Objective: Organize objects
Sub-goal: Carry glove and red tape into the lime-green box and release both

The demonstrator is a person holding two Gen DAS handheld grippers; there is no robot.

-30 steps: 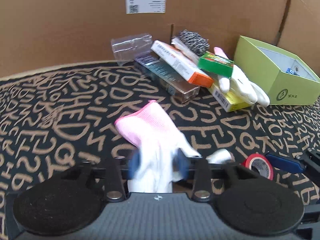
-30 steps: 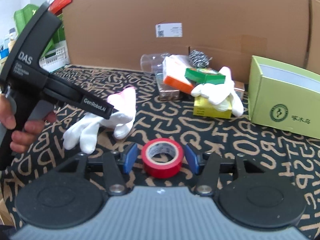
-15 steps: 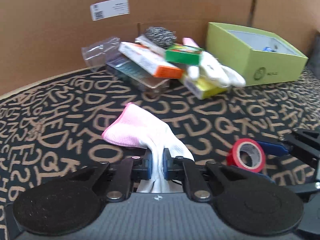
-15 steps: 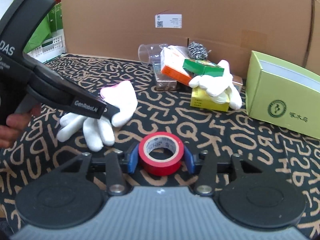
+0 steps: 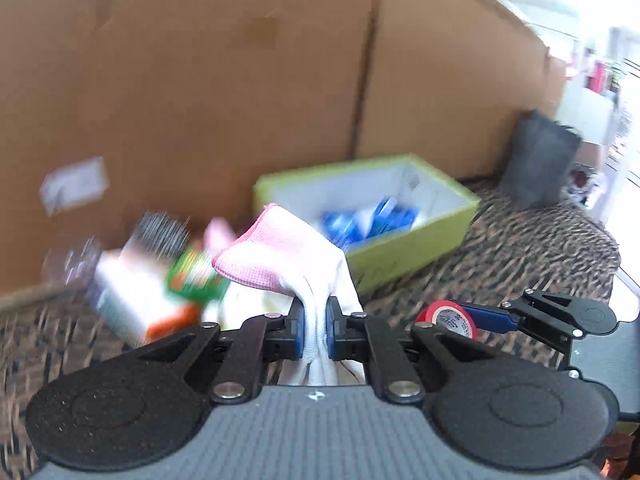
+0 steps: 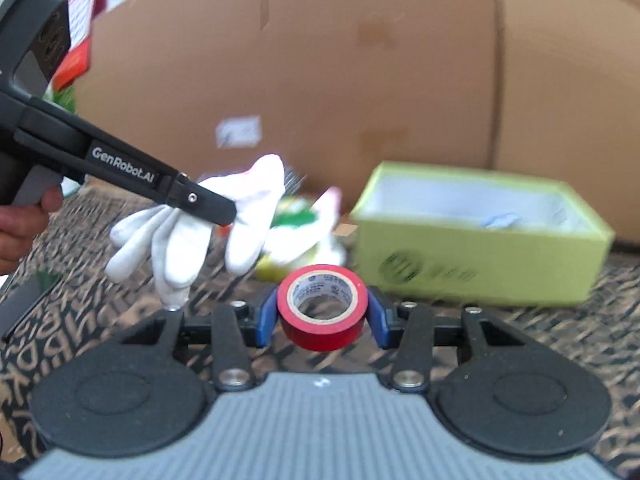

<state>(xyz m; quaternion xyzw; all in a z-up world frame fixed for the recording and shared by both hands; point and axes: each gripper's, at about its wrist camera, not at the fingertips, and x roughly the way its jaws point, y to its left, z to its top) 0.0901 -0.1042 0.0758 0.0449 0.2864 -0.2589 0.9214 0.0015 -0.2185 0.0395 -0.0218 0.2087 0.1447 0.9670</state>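
My left gripper [image 5: 315, 330] is shut on a white glove with a pink cuff [image 5: 288, 256], held up off the patterned cloth. In the right wrist view the same glove [image 6: 192, 232] dangles from the left gripper [image 6: 224, 210] at the left. My right gripper [image 6: 322, 318] is shut on a red tape roll [image 6: 322, 308], lifted above the cloth. That roll [image 5: 446, 318] also shows at the right of the left wrist view. An open lime-green box [image 5: 404, 240] [image 6: 472, 264] stands ahead, with blue packets inside.
A blurred pile of small boxes [image 5: 144, 292], a steel scourer and another white glove [image 6: 316, 240] lies left of the green box. A tall cardboard wall [image 6: 320, 60] closes the back. A dark bag [image 5: 538, 164] stands at the far right. A hand [image 6: 20, 220] grips the left tool.
Both grippers rose off the cloth and swung toward the green box, the left with the glove, the right with the tape roll. The left jaws closed on the glove a second ago.
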